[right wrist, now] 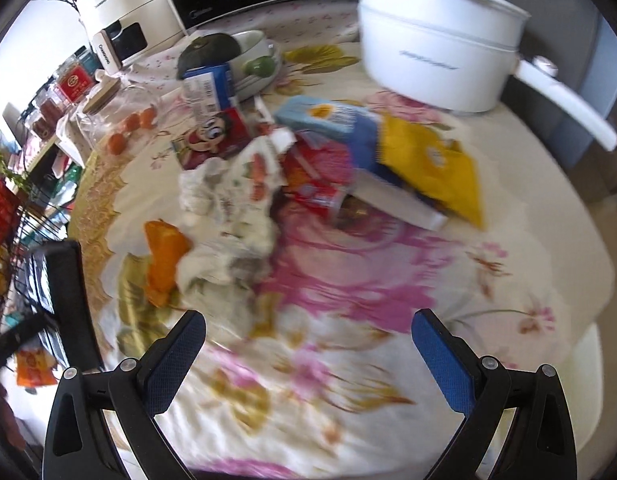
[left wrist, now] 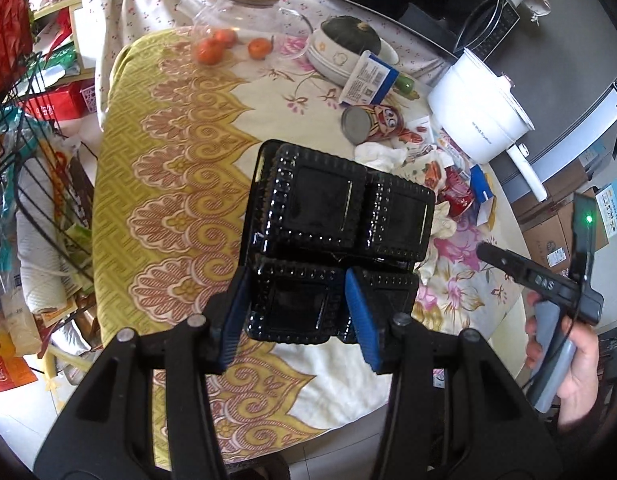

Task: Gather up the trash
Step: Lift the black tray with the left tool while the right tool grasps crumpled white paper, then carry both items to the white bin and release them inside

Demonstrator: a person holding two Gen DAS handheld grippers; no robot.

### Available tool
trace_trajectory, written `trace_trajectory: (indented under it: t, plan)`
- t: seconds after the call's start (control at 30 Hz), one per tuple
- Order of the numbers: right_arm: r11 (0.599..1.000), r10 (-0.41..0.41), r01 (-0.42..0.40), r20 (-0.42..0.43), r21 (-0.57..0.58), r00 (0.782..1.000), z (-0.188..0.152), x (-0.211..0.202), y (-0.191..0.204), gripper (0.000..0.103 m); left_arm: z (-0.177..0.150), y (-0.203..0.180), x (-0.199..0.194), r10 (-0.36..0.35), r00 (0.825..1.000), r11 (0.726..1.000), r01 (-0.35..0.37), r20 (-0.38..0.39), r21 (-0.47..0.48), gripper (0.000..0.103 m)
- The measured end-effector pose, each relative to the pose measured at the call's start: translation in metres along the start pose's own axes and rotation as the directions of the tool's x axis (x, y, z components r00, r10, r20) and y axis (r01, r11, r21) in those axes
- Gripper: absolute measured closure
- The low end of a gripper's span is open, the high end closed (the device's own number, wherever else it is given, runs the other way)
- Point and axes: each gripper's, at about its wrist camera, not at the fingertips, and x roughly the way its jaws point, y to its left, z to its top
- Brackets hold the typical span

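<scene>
A black plastic meal tray with several square compartments hangs tilted above the table. My left gripper is shut on its near compartment, one blue pad on each side. The tray's edge shows at the far left of the right wrist view. My right gripper stands wide open over the flowered tablecloth, with nothing between its fingers. Beyond it lies a trash pile: crumpled tissues, a red wrapper, a yellow packet, a blue packet and an orange wrapper.
A white electric pot with a long handle stands at the back right. A cartoon-printed can, a blue-white carton, a bowl with a squash, oranges and a glass jar are further back. A wire rack borders the table's left.
</scene>
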Motion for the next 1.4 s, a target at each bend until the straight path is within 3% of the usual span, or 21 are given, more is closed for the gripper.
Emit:
trace_trajectory:
  t: [0.17,0.5,0.57,0.67,0.73,0.83,1.1,1.4]
  plan:
    - [0.999,0.044,-0.044,-0.009,0.015,0.999,0.005,0.021,0.022,0.000,-0.002,0.010,-0.001,0.001,1.000,1.000,-0.001,-0.006,-0.010,0.053]
    - [0.995,0.079,-0.082,0.060,0.060,0.995,0.012,0.051,0.030,0.000,-0.004,0.016,0.003,0.012,1.000,1.000,-0.013,-0.023,-0.022,0.053]
    - [0.997,0.058,-0.061,0.052,0.054,0.997,0.011,0.058,0.032,0.003,-0.004,0.016,0.004,0.016,1.000,1.000,-0.016,-0.025,-0.024,0.053]
    - [0.995,0.083,-0.085,0.045,0.050,0.996,0.009,0.062,0.035,0.016,-0.003,0.015,0.006,0.022,0.999,1.000,-0.023,-0.030,-0.022,0.053]
    - [0.992,0.116,-0.117,0.041,0.043,0.992,0.010,0.061,0.037,0.037,-0.003,0.014,0.007,0.025,0.999,0.999,-0.026,-0.030,-0.018,0.053]
    - [0.994,0.109,-0.110,0.053,0.003,0.993,0.010,0.053,0.042,0.048,-0.003,0.012,0.007,0.026,0.999,1.000,-0.027,-0.029,-0.013,0.053]
    - [0.992,0.124,-0.122,0.077,-0.036,0.989,0.008,0.019,0.029,0.051,-0.002,-0.008,0.009,0.015,1.000,1.000,-0.014,-0.024,0.021,0.053]
    - [0.995,0.076,-0.070,0.100,-0.065,0.992,-0.003,-0.021,-0.007,0.051,-0.001,-0.050,0.016,-0.009,1.000,0.996,0.011,-0.028,0.088,0.053]
